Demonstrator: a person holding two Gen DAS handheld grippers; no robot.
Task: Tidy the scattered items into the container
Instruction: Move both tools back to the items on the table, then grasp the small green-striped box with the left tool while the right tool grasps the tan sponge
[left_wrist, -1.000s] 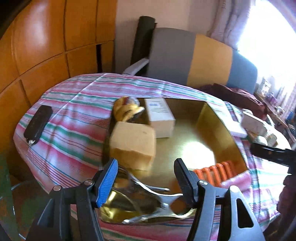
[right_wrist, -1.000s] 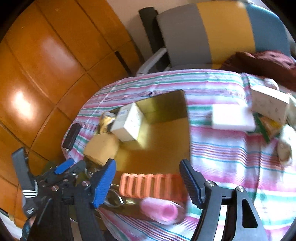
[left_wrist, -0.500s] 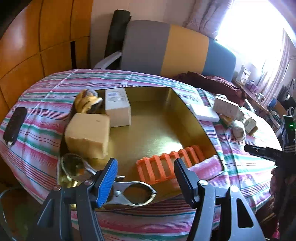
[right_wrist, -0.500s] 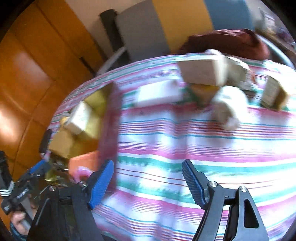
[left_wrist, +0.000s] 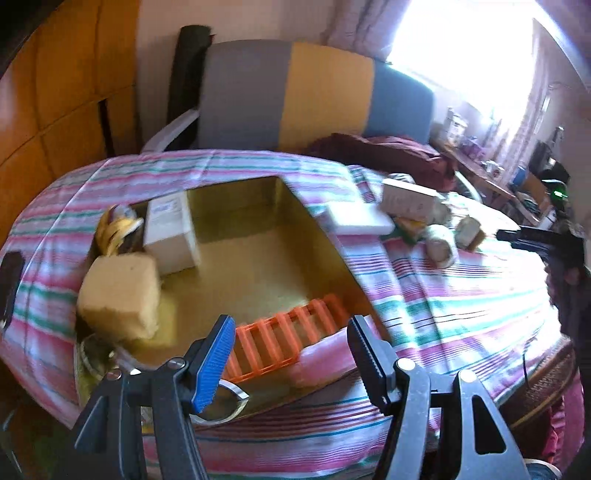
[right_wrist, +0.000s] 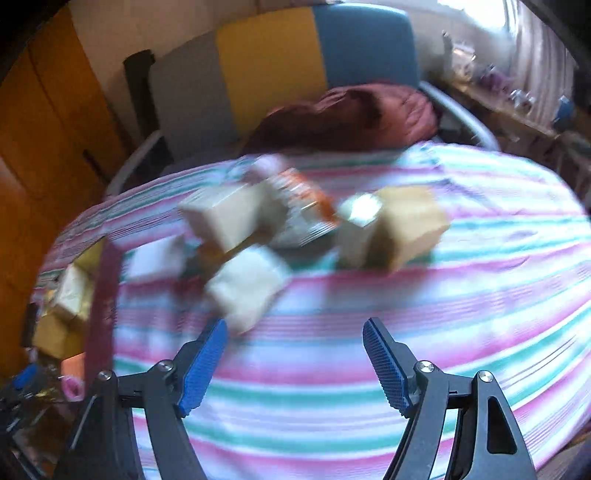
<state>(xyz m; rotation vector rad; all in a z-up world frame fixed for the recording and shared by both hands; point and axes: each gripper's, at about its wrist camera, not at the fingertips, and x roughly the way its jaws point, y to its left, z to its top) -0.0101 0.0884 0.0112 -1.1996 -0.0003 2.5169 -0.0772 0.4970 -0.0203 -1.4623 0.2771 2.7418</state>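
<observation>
The left gripper (left_wrist: 291, 354) hangs above the near edge of the gold box (left_wrist: 325, 236), jaws apart with nothing between them. A second ago it sat lower and closer over the near left corner, above the metal tongs; now it has drifted rightward, and the orange rack (left_wrist: 291, 339) lying against the box's near wall shows between its fingers. Inside the box the yellow sponge (left_wrist: 120, 295) sits at the left, the white carton (left_wrist: 170, 232) stands behind it, and a banana (left_wrist: 114, 225) lies in the far left corner, all where they were before. A pink roll (left_wrist: 325, 358) rests just beside the rack.

The right gripper (right_wrist: 293, 363) has swung well away from the box. A second ago it hovered over the rack and pink roll; now it hangs above bare striped cloth (right_wrist: 406, 332), with the box off at the left edge of its view. Its jaws stand apart and empty, after widening a little over that second. Ahead of it, on the cloth, lies the cluster of loose things still outside the box: a pale box (right_wrist: 221, 218), a white roll (right_wrist: 247, 284), a flat white pad (right_wrist: 157, 258), an orange-and-white packet (right_wrist: 303, 206) and a tan block (right_wrist: 406, 221), all blurred.
</observation>
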